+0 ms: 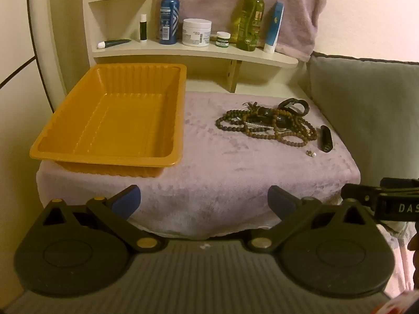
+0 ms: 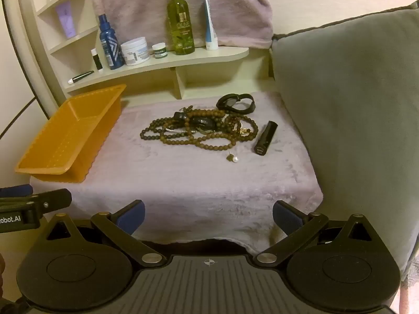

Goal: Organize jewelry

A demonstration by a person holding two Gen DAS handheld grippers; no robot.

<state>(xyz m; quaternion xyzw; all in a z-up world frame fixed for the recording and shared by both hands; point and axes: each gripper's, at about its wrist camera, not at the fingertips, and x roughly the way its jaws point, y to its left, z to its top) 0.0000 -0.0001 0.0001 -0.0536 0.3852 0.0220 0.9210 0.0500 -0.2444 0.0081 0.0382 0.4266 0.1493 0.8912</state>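
You're in a home bedroom nook: toiletry bottles (image 2: 180, 21) on the corner shelf (image 2: 162, 64), a cushion (image 2: 353, 104) beside it.

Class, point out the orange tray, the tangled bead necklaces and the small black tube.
orange tray (image 1: 115, 120): left wrist view, bare floor.
bead necklaces (image 2: 199, 130): right wrist view, middle of tangle.
black tube (image 2: 265, 137): right wrist view, mid-body.

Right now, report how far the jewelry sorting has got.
Done: nothing; the orange ribbed plastic tray holds no jewelry. In hand: nothing; the left gripper and right gripper are open, short of the table. Left: the tangled brown bead necklaces, black band, small pearl earrings and black cylinder all lie on the lilac cloth.
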